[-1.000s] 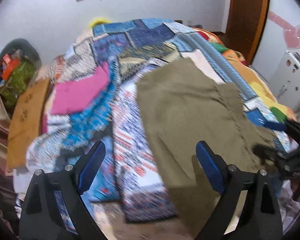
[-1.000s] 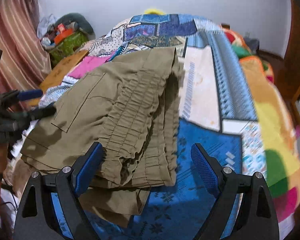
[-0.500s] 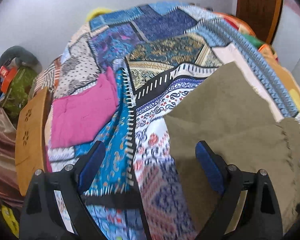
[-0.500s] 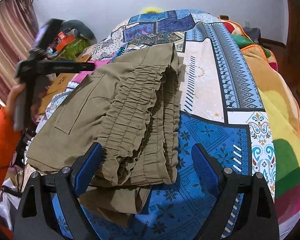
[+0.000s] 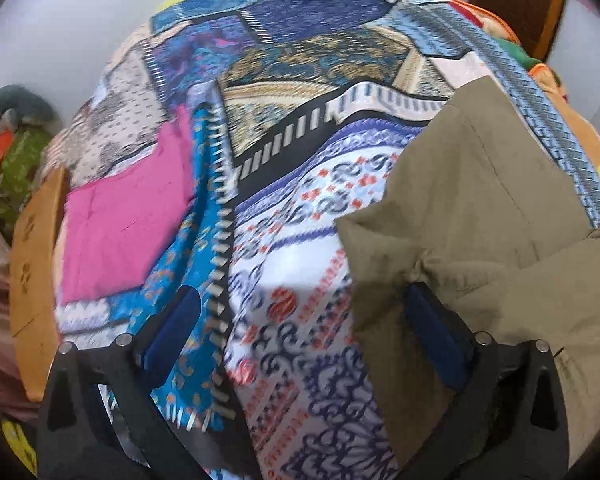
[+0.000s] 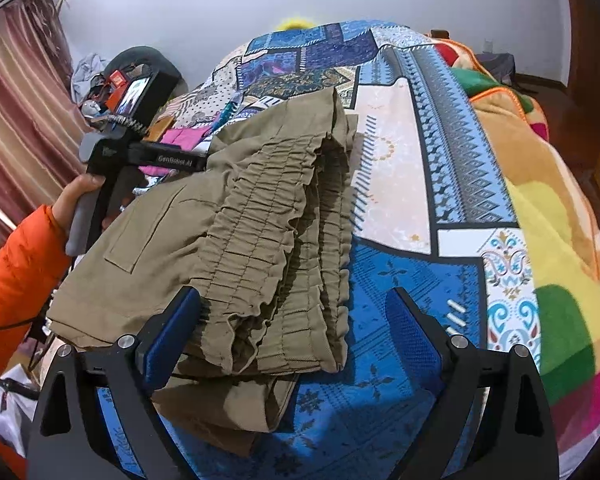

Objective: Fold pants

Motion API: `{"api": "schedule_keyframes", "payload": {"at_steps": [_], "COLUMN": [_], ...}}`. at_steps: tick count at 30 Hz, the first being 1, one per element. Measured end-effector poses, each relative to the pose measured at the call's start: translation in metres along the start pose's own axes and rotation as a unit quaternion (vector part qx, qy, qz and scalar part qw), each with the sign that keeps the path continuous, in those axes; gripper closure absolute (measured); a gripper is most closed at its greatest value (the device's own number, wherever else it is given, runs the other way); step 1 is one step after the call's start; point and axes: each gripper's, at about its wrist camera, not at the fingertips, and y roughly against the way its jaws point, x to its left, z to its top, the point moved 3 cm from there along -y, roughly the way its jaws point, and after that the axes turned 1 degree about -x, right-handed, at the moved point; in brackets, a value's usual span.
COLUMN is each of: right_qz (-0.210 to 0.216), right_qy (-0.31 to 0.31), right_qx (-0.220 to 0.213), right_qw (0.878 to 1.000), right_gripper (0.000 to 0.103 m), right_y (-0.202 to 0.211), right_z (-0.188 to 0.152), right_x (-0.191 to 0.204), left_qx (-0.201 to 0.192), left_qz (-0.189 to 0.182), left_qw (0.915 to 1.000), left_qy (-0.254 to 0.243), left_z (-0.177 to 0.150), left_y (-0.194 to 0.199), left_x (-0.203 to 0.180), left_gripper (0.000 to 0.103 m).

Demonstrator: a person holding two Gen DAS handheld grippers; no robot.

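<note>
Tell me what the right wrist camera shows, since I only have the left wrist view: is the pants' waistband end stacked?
Observer: Yes, the pants have their gathered waistband lying in several stacked layers.
Operator: Is the right gripper holding it?
Observer: No. The right gripper is open, straddling the waistband's near end.
Operator: Where's my left gripper?
Observer: The left gripper is at the pants' far left edge, held by a hand in an orange sleeve.

Patchwork-quilted bed point(image 5: 300, 92), bearing folded olive pants point(image 6: 228, 224), a pink cloth point(image 5: 120, 232) and a multicolored blanket point(image 6: 560, 280).
</note>
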Motion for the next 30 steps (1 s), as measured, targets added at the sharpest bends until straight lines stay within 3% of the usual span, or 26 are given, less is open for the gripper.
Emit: {"api": "schedule_keyframes", "payload": {"at_steps": [5,8,13,20,24,28,30], "right_qz": [-0.026,-0.031,-0.037,-0.014,-0.016,-0.013,-0.016], "right_qy": [0.019,0.013,0.016,0.037,0.046,0.034,0.032], "right_qx": [-0.013,-0.016,-0.029,-0.031,-0.012,-0.01,-0.01], "right_qw": [0.999,0.999,0.999,0.999,0.999,0.999,0.999], "right_gripper": [0.012,0.012,0.012,0.013,0.031,0.049,0.05], "right_y": [0.01,0.015,0.03,0.039,0.03,0.023,0.021], "right_z": [0.005,0.004,0.001,-0.013,-0.023,-0.029,-0.03], "right_x": [0.001,-0.004,-0.002,0.014,0.017,0.015,0.013], "left_qx": [-0.004,-0.001,0.005,0.008,0.002,-0.015,-0.025], "left_qz": [0.06,0.078,0.062,0.008,-0.013,-0.016,-0.005], "left_qw": [0.998,0.9965,0.9954,0.9921,0.9893,0.9907,0.9911], "left_qy": [0.019,0.032,0.072,0.125,0.145,0.135,0.131], "left_z": [-0.028,-0.053,-0.1,-0.169,-0.188,-0.19,-0.19], "left_y": [0.021,0.039,0.067,0.105,0.118,0.126,0.131], "left_x": [0.005,0.013,0.029,0.025,0.015,0.007,0.011], "left_gripper": [0.0,0.0,0.0,0.0,0.0,0.0,0.0]}}
